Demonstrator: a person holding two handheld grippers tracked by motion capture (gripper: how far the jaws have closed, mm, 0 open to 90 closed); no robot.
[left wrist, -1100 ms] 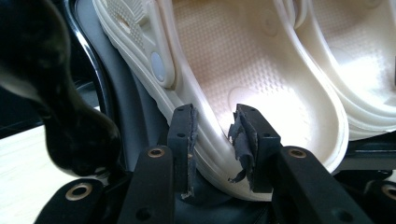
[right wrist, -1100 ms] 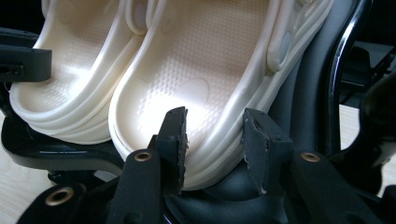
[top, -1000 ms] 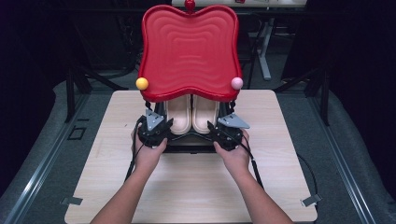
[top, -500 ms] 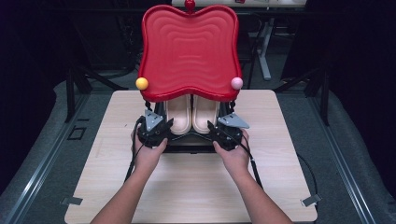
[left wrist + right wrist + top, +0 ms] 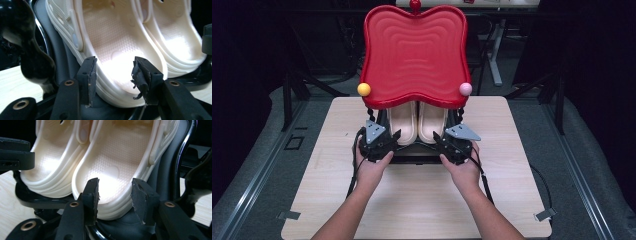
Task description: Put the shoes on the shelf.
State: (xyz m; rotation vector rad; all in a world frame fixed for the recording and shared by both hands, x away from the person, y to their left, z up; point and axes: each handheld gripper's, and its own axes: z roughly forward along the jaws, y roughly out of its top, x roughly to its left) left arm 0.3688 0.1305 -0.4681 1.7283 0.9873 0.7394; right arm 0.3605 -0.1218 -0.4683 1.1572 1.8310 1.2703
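Observation:
A pair of cream clogs lies side by side in a black case under its raised red lid [image 5: 414, 55]. My left gripper [image 5: 393, 145] is at the heel of the left clog [image 5: 403, 122]. In the left gripper view its jaws [image 5: 113, 67] straddle that heel [image 5: 110, 35] and have just been opening, with the pads off it. My right gripper [image 5: 439, 146] is at the heel of the right clog [image 5: 433, 122]. Its jaws [image 5: 115, 187] stand either side of that heel [image 5: 117, 152] and have also been opening.
The case's black base [image 5: 414, 157] sits mid-table on the pale wooden table [image 5: 422, 200]. A yellow ball [image 5: 363, 89] and a pink ball [image 5: 465, 89] mark the lid's lower corners. Dark floor and stands surround the table.

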